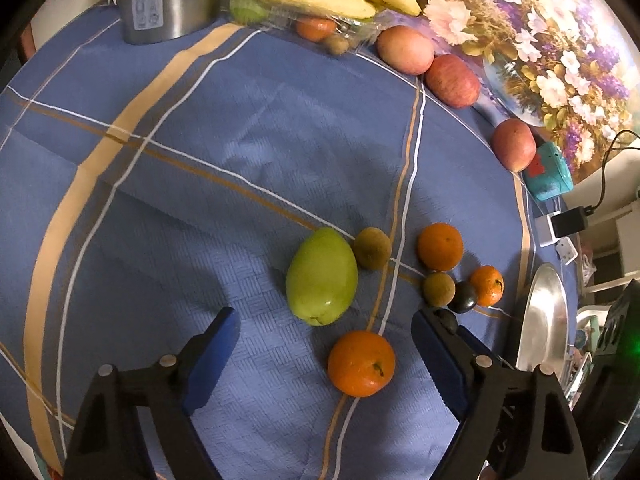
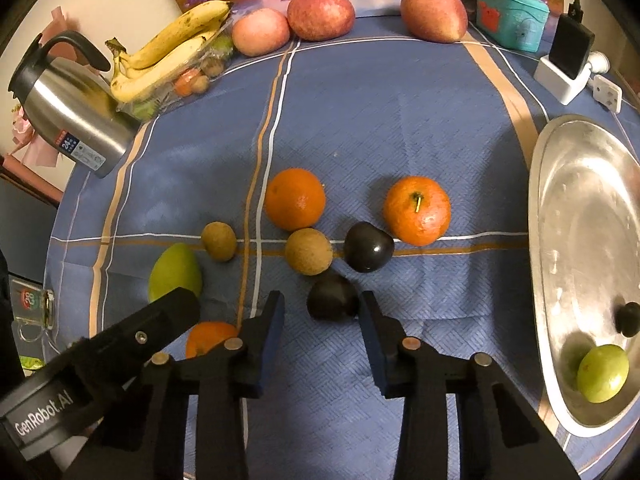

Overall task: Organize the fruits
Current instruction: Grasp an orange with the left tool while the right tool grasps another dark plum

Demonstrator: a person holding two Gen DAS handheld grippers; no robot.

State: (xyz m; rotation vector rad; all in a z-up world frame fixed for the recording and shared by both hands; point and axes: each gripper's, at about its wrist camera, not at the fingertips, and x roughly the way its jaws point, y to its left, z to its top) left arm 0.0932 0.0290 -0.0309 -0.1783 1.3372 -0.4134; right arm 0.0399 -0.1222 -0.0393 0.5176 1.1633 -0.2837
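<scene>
In the right wrist view, a dark plum [image 2: 332, 298] lies on the blue cloth between the fingertips of my right gripper [image 2: 322, 314]. The right pad is at the plum's edge and a gap shows on the left, so the jaws stand open around it. A second dark plum [image 2: 368, 246], two brown round fruits [image 2: 308, 256] and two oranges [image 2: 416, 210] lie just beyond. My left gripper [image 1: 326, 320] is wide open over an orange [image 1: 362, 362], with a green mango [image 1: 322, 276] just ahead of its tips.
A silver tray [image 2: 536, 200] at the right holds a green fruit [image 2: 602, 372] and a dark plum [image 2: 630, 318]. At the back stand a steel jug [image 2: 68, 112], bananas [image 2: 168, 52], apples [image 2: 320, 14], a teal box [image 2: 512, 14] and a charger [image 2: 568, 64].
</scene>
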